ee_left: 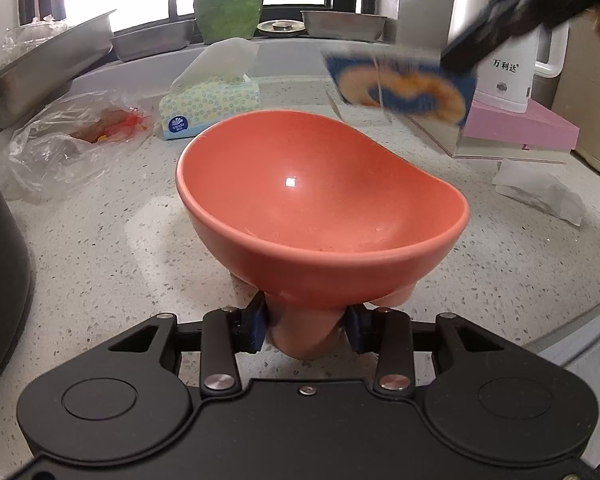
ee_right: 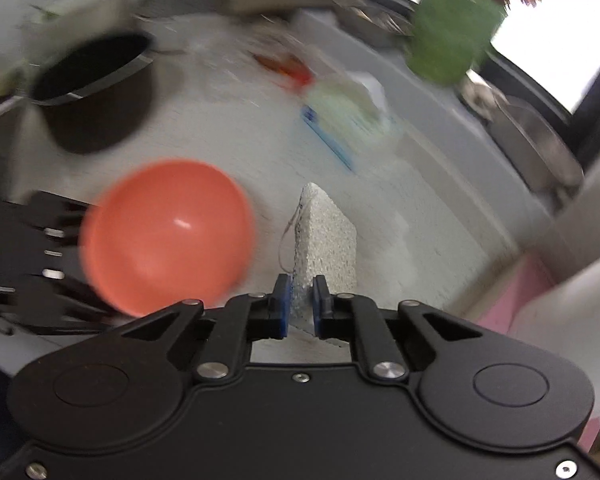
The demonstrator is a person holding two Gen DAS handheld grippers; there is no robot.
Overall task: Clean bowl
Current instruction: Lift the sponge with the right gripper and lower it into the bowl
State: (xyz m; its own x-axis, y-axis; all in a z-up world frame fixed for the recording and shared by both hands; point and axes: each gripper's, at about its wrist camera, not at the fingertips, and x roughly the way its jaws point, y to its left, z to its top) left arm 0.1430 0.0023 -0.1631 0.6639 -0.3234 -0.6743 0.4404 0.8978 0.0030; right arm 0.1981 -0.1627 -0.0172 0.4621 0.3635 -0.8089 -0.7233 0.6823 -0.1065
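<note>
Nearest the left wrist camera, the left gripper (ee_left: pixel 306 330) was clamped on the foot of the coral bowl (ee_left: pixel 320 204), a stiff, smooth, probably slippery thing held tilted above the speckled counter (ee_left: pixel 120 248), while the right gripper (ee_right: pixel 301 306) pinched a soft, light sponge (ee_right: pixel 326 236) beside it.
</note>
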